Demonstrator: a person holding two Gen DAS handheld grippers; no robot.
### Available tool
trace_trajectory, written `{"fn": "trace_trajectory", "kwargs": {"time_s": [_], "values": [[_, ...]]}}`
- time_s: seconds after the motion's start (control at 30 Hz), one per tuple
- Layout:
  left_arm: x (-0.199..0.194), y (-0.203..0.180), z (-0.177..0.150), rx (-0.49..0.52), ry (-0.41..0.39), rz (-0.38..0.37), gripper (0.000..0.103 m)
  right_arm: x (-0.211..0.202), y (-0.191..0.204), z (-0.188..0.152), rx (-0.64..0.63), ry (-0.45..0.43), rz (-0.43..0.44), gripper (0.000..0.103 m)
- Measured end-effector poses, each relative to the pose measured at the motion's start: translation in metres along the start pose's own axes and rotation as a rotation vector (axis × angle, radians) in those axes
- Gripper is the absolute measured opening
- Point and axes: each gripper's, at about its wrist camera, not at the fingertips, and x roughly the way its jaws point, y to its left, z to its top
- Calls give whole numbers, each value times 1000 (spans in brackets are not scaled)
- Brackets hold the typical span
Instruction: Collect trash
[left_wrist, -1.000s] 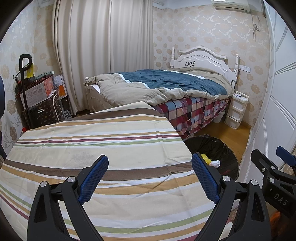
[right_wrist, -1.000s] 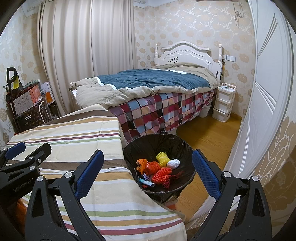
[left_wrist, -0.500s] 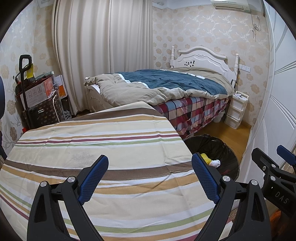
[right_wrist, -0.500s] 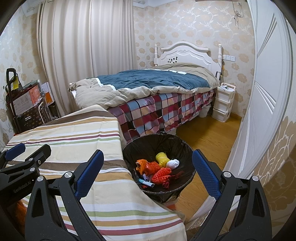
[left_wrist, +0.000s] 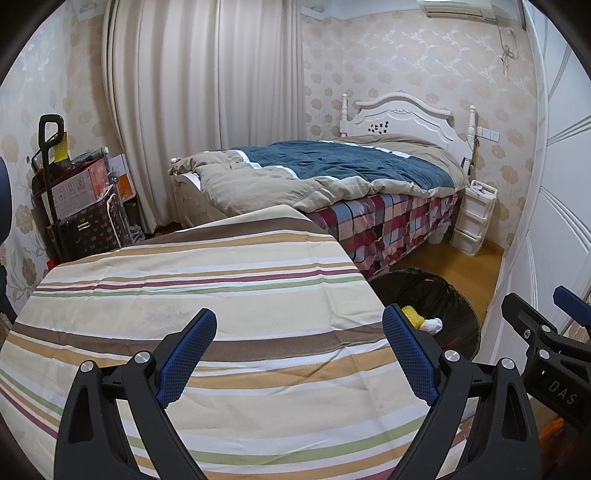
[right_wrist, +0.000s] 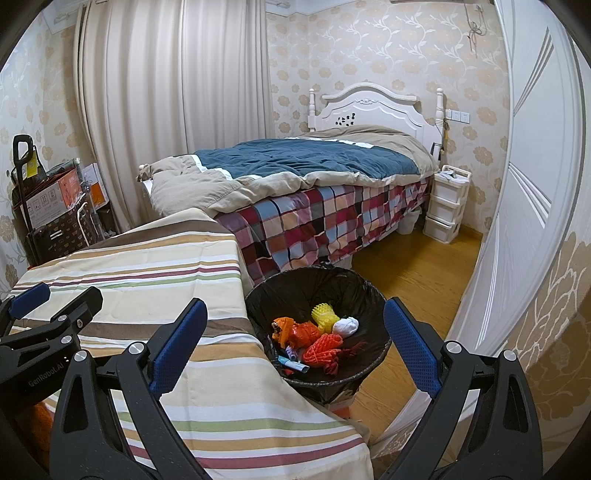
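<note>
Now | trash bin (right_wrist: 258, 314) upright, mouth up | both hand-held grippers (left_wrist: 299, 354) (right_wrist: 293, 347) spread, empty

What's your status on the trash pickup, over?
Left gripper open, empty, over striped tablecloth. Right gripper open, empty, above black-lined trash bin. Orange, yellow, white scraps in bin. Nothing blocking.

The bin (right_wrist: 317, 291) stands on the floor (right_wrist: 417, 266) just right of the table (right_wrist: 155, 273), trash (right_wrist: 317, 336) inside it. The bed (right_wrist: 295, 173) lies behind both, drawers (right_wrist: 447, 203) at its right.
</note>
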Motion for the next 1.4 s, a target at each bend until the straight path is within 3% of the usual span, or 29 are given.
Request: {"fn": "trace_trajectory", "kwargs": {"time_s": [0.3,0.47,0.93,1.4], "values": [[-4,8,1,-2,-31,9,91,-5,0,-4,-5,3,4,94],[1,18,2,-20,-19,-29,91,-3,6,-6,-18,13,13,94],[28,74,-4,-92,43,119,91,24,48,-8,-76,70,77,94],[27,83,-7,-64,32,159,91,35,73,-6,-105,100,118,94]]}}
